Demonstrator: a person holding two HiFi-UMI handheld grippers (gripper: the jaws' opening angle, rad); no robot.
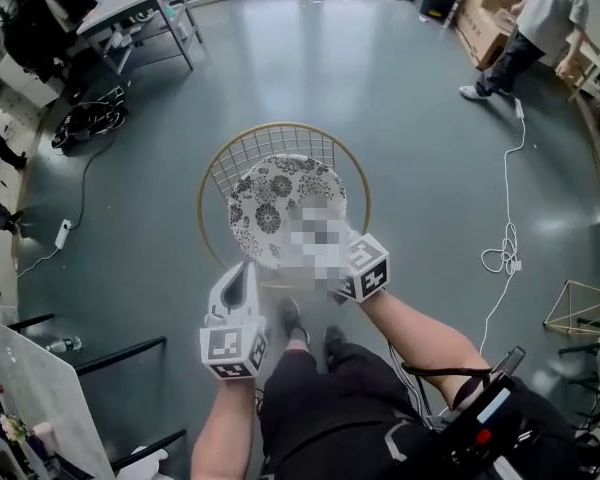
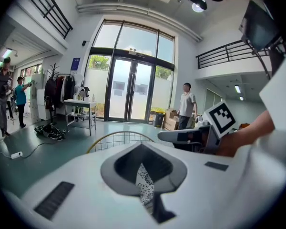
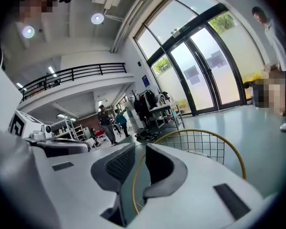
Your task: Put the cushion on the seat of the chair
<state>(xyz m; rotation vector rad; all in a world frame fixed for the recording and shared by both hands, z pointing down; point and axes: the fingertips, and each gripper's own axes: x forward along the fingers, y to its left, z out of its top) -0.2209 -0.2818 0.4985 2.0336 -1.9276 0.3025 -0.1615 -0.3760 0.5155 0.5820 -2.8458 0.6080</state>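
Two grippers hang over the near side of the chair (image 1: 270, 143), one at each side, both pointing far and a little down. Between them, in the head view, lies the cushion (image 1: 275, 203): round, white with black flowers, flat on the seat inside the gold rim, with the wire back just far of it.

At near left, the left gripper (image 1: 246, 270), its tips over the cushion's near left edge in the head view. Tips together, nothing pinched. Only a sliver of flowered fabric shows through the slit behind the tips, with the top of the wire back above them.

At near right, the right gripper (image 3: 140, 146), partly under a mosaic patch in the head view. Jaws narrow, a thin slit apart, nothing between them. Through the slit show a curve of gold rim and some grey-green floor (image 1: 400, 118).

Just near of the chair, the wearer's two dark shoes (image 1: 292, 318). Far right, a person (image 1: 540, 23) beside cardboard boxes (image 1: 485, 23). Far left, a table (image 1: 130, 8). Right of the chair, well apart from it, a white cable (image 1: 507, 238) trails over the floor. At the far wall, tall glass doors (image 2: 128, 94).
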